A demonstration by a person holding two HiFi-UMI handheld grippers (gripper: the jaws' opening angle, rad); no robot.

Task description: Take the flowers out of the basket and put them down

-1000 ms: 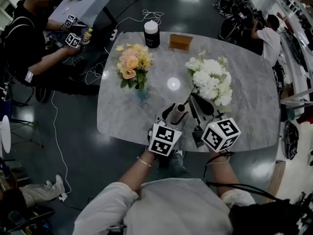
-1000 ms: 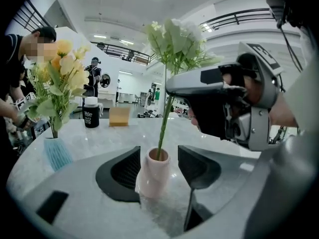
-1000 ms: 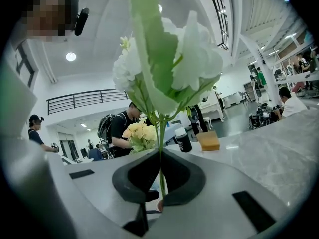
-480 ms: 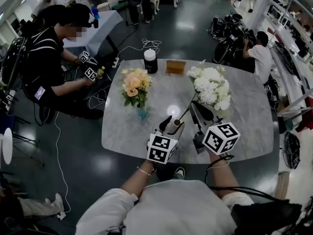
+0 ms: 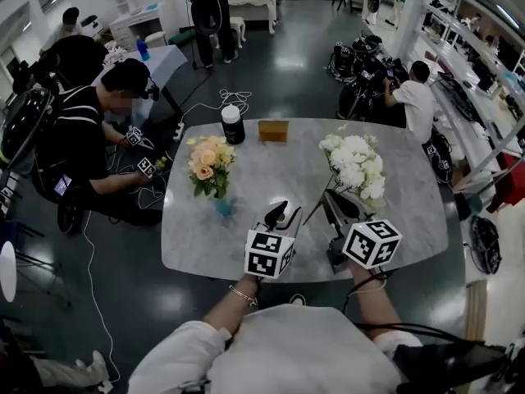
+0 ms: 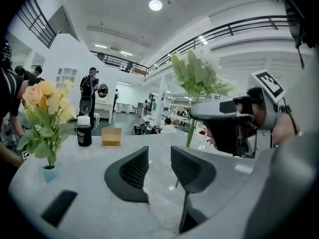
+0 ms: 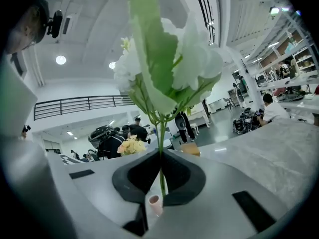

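Note:
A white bouquet hangs over the marble table, tilted up and to the right. My right gripper is shut on its thin green stem; the blooms fill the right gripper view, and a small pale pink tube shows just below the jaws. My left gripper sits just left of it. Its jaws have just been closing, and they stand apart with only tabletop between them. A peach and yellow bouquet stands upright on a blue base at the table's left. No basket shows.
A black bottle with a white cap and a tan box stand at the table's far edge. A seated person with marker cubes is left of the table, with cables on the floor. Another person crouches by gear at the back right.
Both grippers have risen, and the white bouquet has come up with the right one. The left jaws have narrowed, and the pale tube seen at their tips earlier no longer shows there.

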